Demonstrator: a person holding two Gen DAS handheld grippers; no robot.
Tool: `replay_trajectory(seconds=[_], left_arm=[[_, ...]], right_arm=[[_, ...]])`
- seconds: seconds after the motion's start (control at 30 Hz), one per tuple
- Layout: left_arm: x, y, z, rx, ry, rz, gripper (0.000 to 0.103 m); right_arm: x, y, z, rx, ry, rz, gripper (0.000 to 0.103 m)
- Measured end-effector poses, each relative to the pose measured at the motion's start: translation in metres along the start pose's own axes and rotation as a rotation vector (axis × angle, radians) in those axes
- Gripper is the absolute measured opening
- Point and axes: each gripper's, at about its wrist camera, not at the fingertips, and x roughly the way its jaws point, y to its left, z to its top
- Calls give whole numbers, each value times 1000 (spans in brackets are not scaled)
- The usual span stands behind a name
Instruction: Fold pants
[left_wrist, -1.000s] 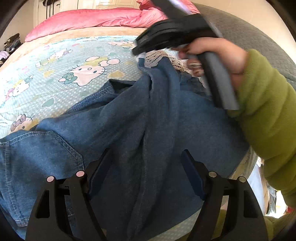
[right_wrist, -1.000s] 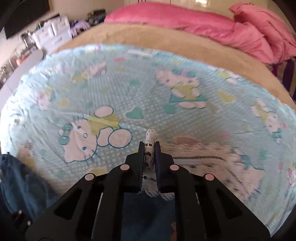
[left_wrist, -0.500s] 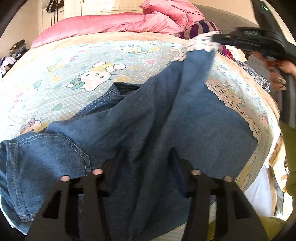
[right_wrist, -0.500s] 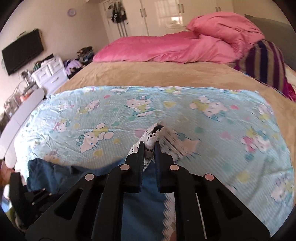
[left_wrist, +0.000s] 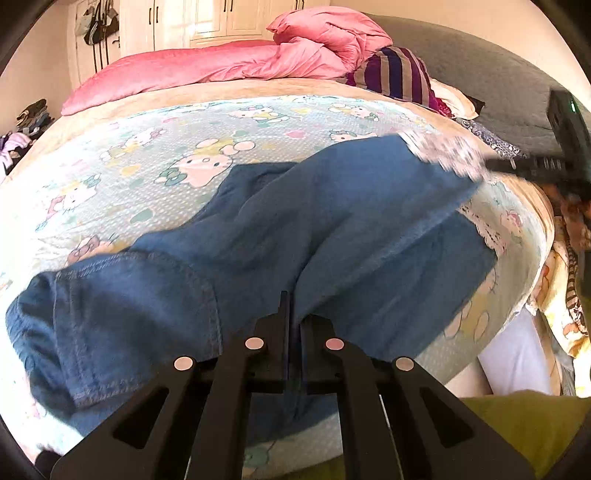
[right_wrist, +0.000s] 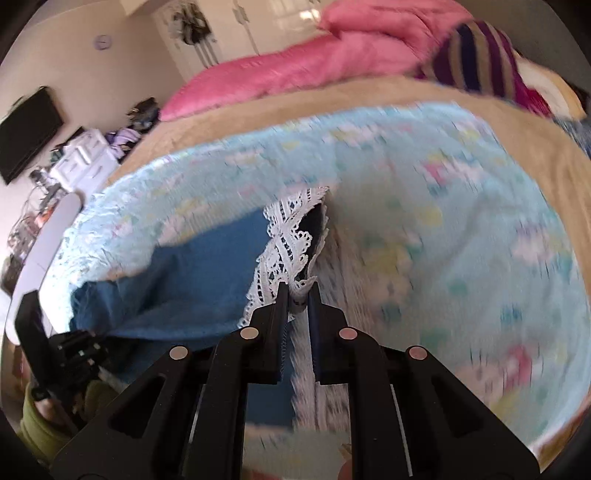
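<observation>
Two grippers hold one pair of blue denim pants (left_wrist: 332, 229) over a bed, whose light blue cartoon-cat sheet (left_wrist: 155, 177) covers the near half. At far left of the left wrist view lies the waist end with a stitched back pocket (left_wrist: 133, 306), resting on the sheet near the bed's edge. At lower centre, the left gripper (left_wrist: 295, 314) has its jaws drawn together on a raised fold of denim near the crotch seam; the jaws have just been closing, and the cloth is pinched between them. From here one leg stretches up and to the right, lifted off the sheet, to its white lace hem (left_wrist: 443, 155), which is blurred. The other leg lies flat beneath, its own lace edge (left_wrist: 484, 229) on the sheet. At far right the right gripper (left_wrist: 532, 166) shows as a dark, blurred shape at the lifted hem.

In the right wrist view, the left gripper (right_wrist: 74, 350) and a green sleeve (right_wrist: 40, 424) appear at lower left, with denim running from them toward the centre. At centre the right gripper (right_wrist: 297, 295) has its jaws narrow, clamped on the lace hem (right_wrist: 284, 247) of the lifted leg. A pink duvet (right_wrist: 295, 70) and a striped cushion (right_wrist: 476, 55) lie at the far end of the bed.
</observation>
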Motion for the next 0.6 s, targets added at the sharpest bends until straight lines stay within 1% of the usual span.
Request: replay_trajectory(seconds=[0.1,0.17,0.23,0.37,0.43,0.5,0.53,0.6], left_arm=[[-5,1,-4,4,-3,4,4],[-8,-1,-7,17,0,3,4],[-9,-3,-9,30,6,-2,4],[-10,-16,-14,90,17,-5,4],[-8,-20,-16,110,26,-9,4],[-7,-25,-18,135,35,-10,5],[-6,-27,-19,147,44,-15,7],[0,-31,-23,170,70,-11,7]], right_arm=[[7,-4,-21,17,59,-12,6],[10,-11,-29,54,86,-11,6],[8,-16,-33,77,95,-12,6],[-2,-23,-41,88,104,-33,6],[-4,-30,-45,115,118,-34,6],[1,-35,-49,122,136,-44,6],[4,-37,-51,129,145,-51,6],[13,-39,-55,137,162,-58,6]])
